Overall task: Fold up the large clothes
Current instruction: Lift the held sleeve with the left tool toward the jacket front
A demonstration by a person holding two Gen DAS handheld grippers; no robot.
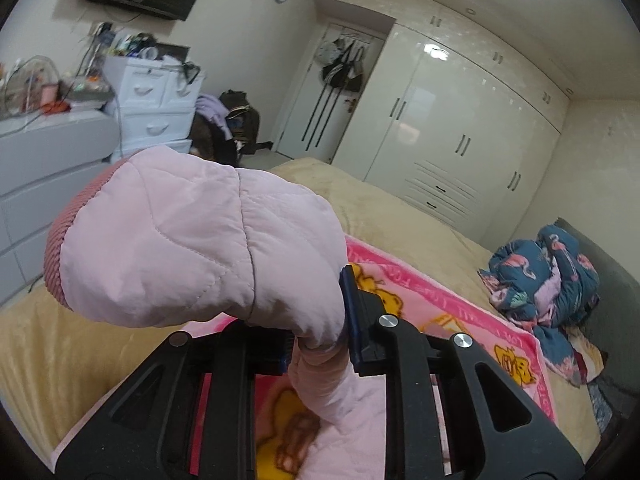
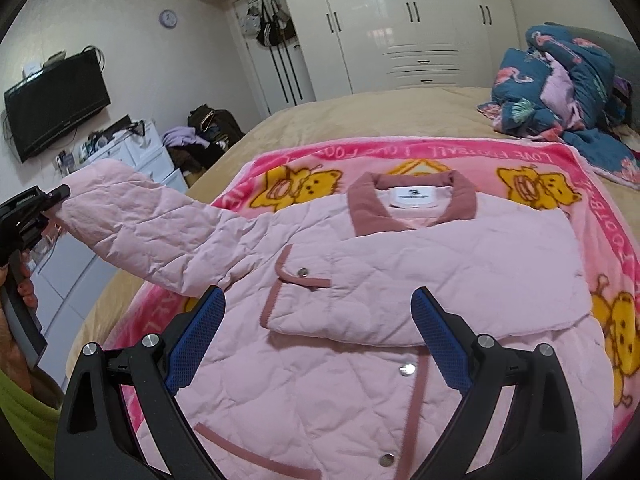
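i have the left gripper (image 1: 320,344) clamped on the sleeve (image 1: 192,236) of the pink quilted jacket (image 2: 360,300), low in the centre of the left wrist frame, with the cuff end bulging up toward the middle left. in the right wrist frame that sleeve stretches off to the left edge, lifted above the bed (image 2: 360,108). the jacket body lies flat on the pink bear blanket (image 2: 600,184), collar (image 2: 412,200) toward the top centre, the other sleeve folded across the chest. my right gripper (image 2: 318,340) hangs above the jacket's lower front, its blue-padded jaws wide apart and holding nothing. a blue flamingo bundle (image 2: 568,92) sits upper right.
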